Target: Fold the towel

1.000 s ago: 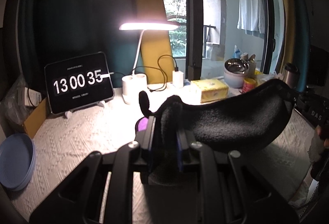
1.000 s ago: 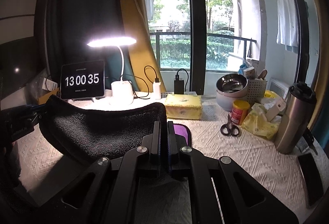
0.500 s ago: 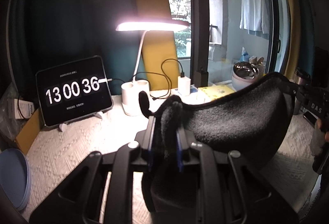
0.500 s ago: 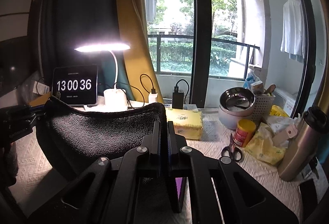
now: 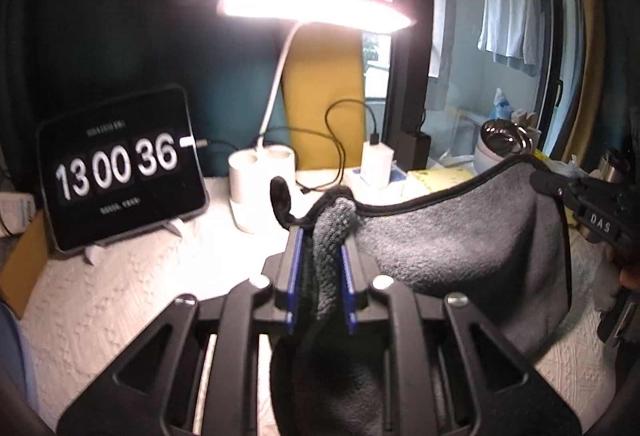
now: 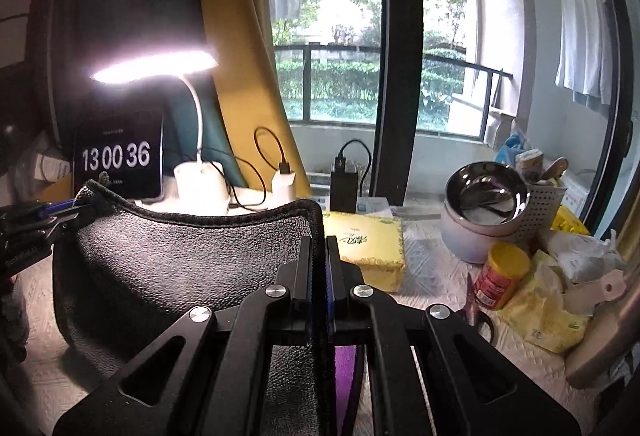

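Between the blue-lined fingers of the left claw sits a bunched corner of the dark grey towel, pinched tight with the fabric bulging above the tips. At the other end, the right claw is closed nearly flat on the opposite corner, its fingers pressed together on the hem. Held this way, the towel hangs stretched between the two claws above the table, its bound top edge sagging in a shallow curve and its body drooping below. Behind it on the white textured table cover stand a lit desk lamp, a clock screen reading 13 00 36, and a yellow tissue box. Farther right are a steel bowl, a yellow-lidded jar and scissors.
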